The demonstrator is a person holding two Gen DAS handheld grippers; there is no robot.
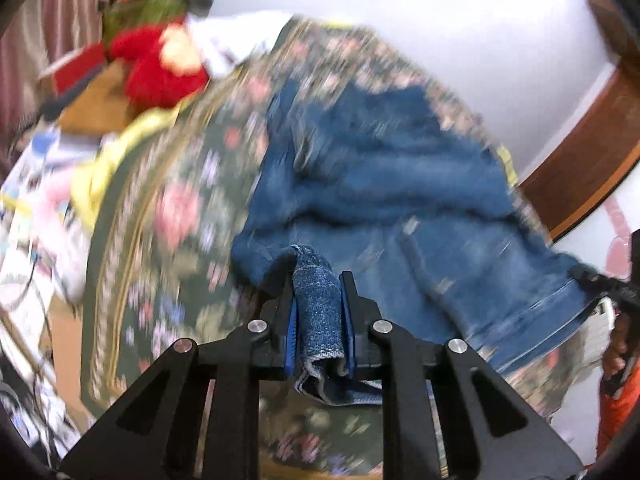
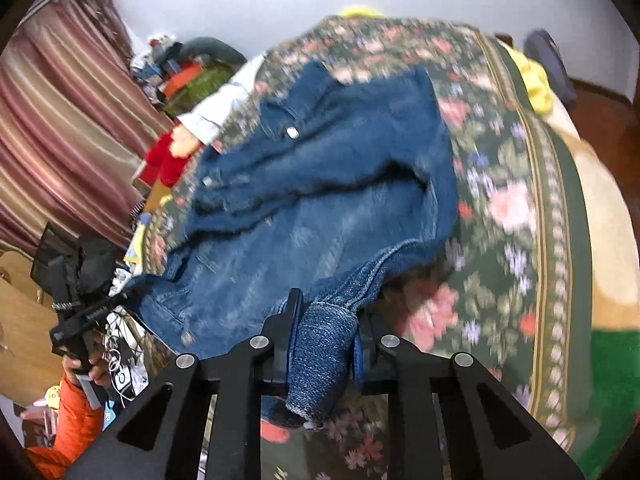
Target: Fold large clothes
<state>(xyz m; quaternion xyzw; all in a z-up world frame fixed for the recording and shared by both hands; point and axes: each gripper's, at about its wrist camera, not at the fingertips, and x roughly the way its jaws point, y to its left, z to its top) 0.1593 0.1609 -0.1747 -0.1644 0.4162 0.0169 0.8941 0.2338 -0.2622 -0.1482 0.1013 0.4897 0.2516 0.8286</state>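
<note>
in the left wrist view, we see our left gripper (image 1: 320, 312) clenched on a thick fold of the denim jacket (image 1: 384, 184), the cloth bunched between the two black fingers and spilling out beneath them. the rest of the jacket lies spread over the floral blanket (image 1: 176, 216), toward its far right edge, blurred by motion. a red plush toy (image 1: 160, 68) sits just past the blanket's far left corner, with a yellow cloth (image 1: 108, 160) along its left edge. at the right rim our right gripper (image 1: 608, 284) shows only in part, at the jacket's hem. in the right wrist view, our right gripper (image 2: 324, 328) is grasping another rolled fold of the denim jacket (image 2: 320, 168), which stretches away across the middle of the floral blanket (image 2: 516, 200). our left gripper (image 2: 76, 312) appears at the blanket's left edge, against the jacket's hem, with an orange sleeve (image 2: 68, 424) below it. striped curtains (image 2: 56, 128) hang on the left.
</note>
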